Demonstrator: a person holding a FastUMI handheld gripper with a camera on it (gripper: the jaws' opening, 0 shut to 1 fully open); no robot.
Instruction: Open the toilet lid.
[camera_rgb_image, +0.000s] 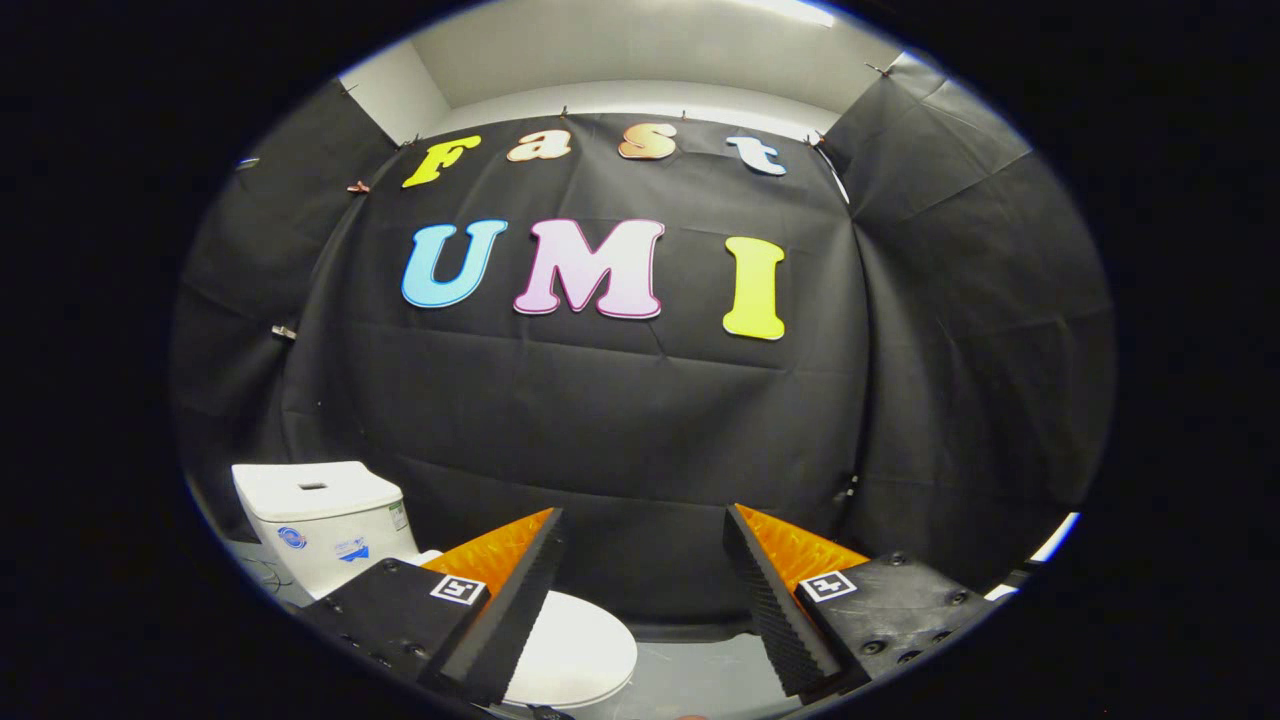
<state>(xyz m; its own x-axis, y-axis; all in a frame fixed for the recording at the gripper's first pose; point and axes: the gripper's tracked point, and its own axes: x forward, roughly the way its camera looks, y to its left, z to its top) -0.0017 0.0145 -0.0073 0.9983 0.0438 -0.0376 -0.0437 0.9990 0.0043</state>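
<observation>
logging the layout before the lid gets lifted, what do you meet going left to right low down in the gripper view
toilet tank → closed toilet lid, partly behind the tool's left finger → open gap of the tool, nothing held, with the black cloth wall behind → the tool's right finger

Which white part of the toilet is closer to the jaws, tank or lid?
The lid, closed, just beyond the open gripper; the boxy tank stands farther back.
</observation>
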